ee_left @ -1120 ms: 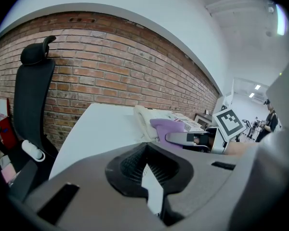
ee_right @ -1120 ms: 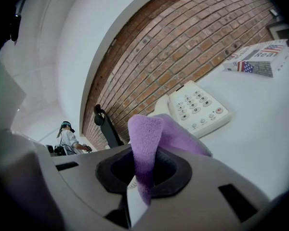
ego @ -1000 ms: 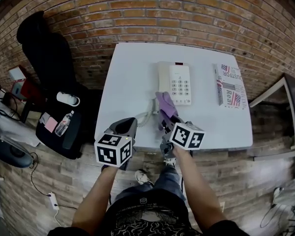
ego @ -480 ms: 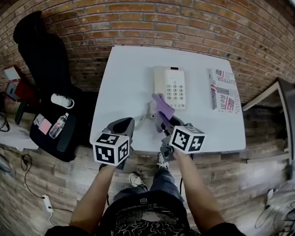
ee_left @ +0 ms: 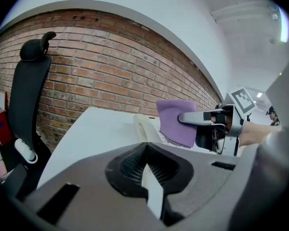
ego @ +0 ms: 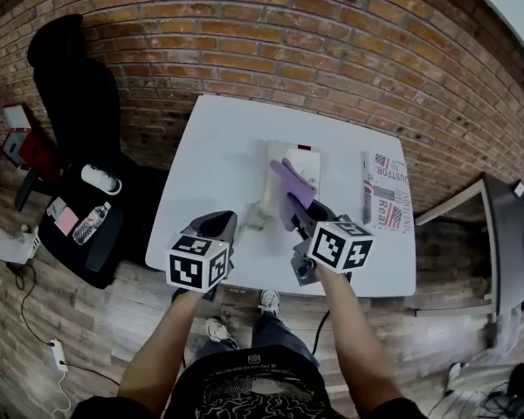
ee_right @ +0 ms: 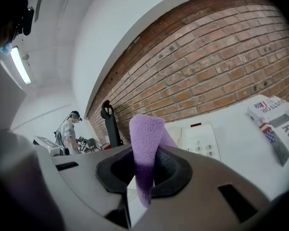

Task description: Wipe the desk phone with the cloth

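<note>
Office corner: cream push-button desk phone (ego: 307,166) on white rectangular desk (ego: 214,160), black high-backed office chair (ego: 74,85) beside red brick wall (ego: 332,42).

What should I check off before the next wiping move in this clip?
1. Purple cloth clamped in the right gripper: ok.
2. Cloth above the desk phone, by the head view: ok.
3. Cloth touching the phone: cannot tell.
4. Left gripper shut, empty, away from the phone: ok.
5. Folded newspaper apart from the phone: ok.
</note>
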Motion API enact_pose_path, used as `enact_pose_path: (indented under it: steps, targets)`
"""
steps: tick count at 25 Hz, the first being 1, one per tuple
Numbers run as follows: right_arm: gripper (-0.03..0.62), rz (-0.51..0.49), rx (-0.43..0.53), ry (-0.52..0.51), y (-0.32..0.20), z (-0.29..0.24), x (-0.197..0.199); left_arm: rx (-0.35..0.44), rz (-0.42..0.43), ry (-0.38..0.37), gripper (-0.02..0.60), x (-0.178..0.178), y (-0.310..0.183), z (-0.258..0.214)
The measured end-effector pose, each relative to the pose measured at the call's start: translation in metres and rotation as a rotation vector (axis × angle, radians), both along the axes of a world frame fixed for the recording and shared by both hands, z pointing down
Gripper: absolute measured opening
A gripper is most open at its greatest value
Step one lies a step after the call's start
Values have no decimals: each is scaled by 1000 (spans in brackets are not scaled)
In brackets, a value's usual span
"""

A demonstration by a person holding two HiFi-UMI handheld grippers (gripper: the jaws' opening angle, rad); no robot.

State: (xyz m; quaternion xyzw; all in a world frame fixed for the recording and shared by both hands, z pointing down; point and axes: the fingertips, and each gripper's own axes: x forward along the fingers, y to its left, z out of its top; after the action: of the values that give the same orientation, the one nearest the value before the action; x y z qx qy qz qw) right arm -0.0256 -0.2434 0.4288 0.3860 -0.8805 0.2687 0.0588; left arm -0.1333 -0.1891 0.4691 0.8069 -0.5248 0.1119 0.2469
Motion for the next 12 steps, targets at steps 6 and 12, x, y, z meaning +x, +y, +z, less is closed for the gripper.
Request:
enact_pose_path:
  steps: [6,12]
  targets:
    - [48,-122,52,74,-43,-24,-15,3,-73,14,6,-10,-19,-4]
    - [48,-239,115,164,-89,-43,-30,1,-144,15,6,-24,-34,-3]
